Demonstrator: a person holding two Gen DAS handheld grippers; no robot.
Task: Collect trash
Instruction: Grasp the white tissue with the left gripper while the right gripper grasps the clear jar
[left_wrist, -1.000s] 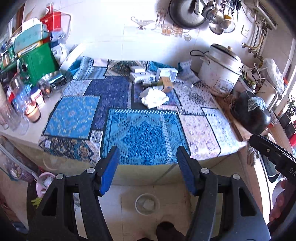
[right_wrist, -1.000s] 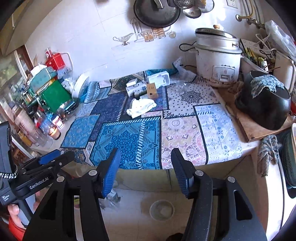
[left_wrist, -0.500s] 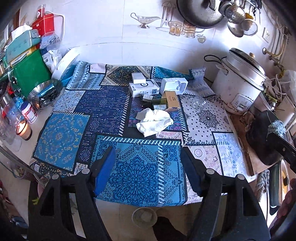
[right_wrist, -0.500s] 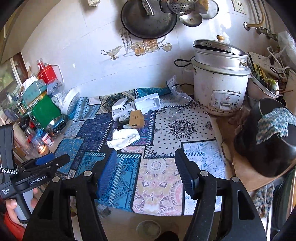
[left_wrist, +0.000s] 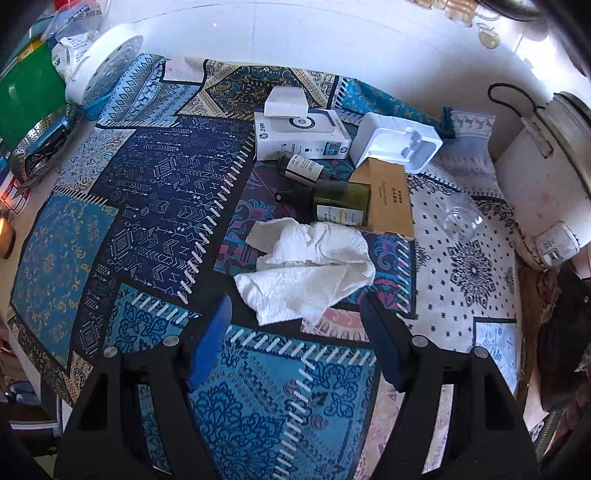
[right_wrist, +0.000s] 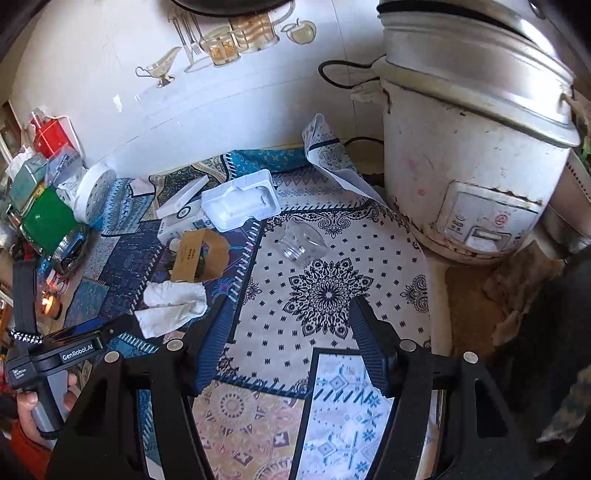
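"GenRobot.AI" in white letters on the black body of the left gripper (right_wrist: 110, 328), seen from the right wrist view; a small white label below it, too small to read; "hp" logo on the side of the white printer box (left_wrist: 301, 134); printed lines on the brown cardboard box (left_wrist: 388, 197) and on the green bottle (left_wrist: 332, 206) labels, illegible.

Crumpled white paper towel (left_wrist: 306, 273) lay on the patterned cloth, just before a brown carton (left_wrist: 389, 201) on its side. A green bottle (left_wrist: 332, 203) lay partly inside the carton; a smaller dark bottle (left_wrist: 301, 168) lay behind it. White printed box (left_wrist: 301, 134) and white moulded tray (left_wrist: 397, 142) sat rearmost. Clear plastic cup (right_wrist: 301, 243) lay tipped, apart to the right.
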